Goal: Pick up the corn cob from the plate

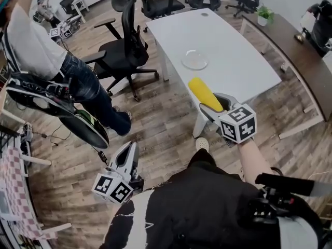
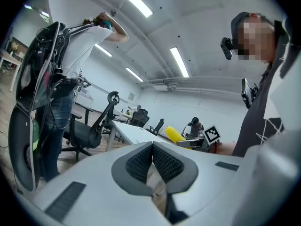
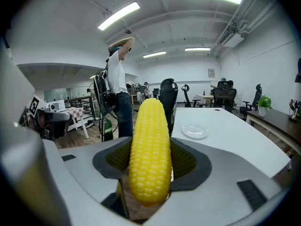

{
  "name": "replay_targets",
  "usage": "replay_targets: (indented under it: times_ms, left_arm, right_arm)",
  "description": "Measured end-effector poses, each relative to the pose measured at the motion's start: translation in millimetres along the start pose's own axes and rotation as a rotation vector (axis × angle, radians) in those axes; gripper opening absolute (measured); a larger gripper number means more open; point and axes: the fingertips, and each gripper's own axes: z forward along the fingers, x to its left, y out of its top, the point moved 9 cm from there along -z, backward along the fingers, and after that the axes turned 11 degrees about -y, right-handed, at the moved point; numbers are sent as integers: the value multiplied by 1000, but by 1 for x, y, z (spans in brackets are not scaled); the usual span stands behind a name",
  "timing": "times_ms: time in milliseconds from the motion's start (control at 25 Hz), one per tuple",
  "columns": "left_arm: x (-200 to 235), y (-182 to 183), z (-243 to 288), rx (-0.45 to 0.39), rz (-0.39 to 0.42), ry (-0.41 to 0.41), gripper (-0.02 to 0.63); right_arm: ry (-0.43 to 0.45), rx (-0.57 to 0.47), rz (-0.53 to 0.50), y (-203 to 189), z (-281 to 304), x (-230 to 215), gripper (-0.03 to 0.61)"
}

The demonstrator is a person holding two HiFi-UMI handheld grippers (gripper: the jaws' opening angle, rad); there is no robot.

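While you hold it near the table's near edge, the head view shows your right gripper [image 1: 213,107] pinching the corn cob [image 1: 204,92]. The cob is a smooth yellow cylinder with a rounded far end, sticking out past the jaws toward the white table [image 1: 233,45]. It's off the plate [image 1: 194,59], a round, shallow, clear dish well apart on the tabletop. Your left gripper [image 1: 129,148] hangs low at near left over the wood-plank floor [image 1: 166,115], apart from the cob. A black office chair [image 1: 122,51] is left of the table. A person [image 1: 46,56] in a white shirt and jeans stands far left.

Left gripper view: the jaws are pressed together, ribbed dark pads [image 2: 141,161] meeting at the tips and holding nothing. The cob shows beyond them to the right, next to the right gripper's marker cube [image 2: 211,134].

Right gripper view: the cob runs lengthwise between the dark textured pads, with both pads against its sides. You can see neat rows of bumpy kernels. The plate is far right on the tabletop. The room has white walls and strip lights [image 3: 117,15] on the ceiling.
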Motion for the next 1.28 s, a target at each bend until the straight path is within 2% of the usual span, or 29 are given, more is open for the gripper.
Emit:
replay_targets:
  times_ms: [280,800,1280]
  left_arm:
    - [-2,-16,-4,33,-37,-18,12]
    - [-10,-23,31,78,-53,-140,12]
    - [-27,-25,64,105,-70,-129,12]
  right_arm:
    - [-8,0,-25,-8,-35,19,241]
    - [-28,-33,25,-15,-77,22,241]
    - [-34,-36,107,-30,-87,-21,241]
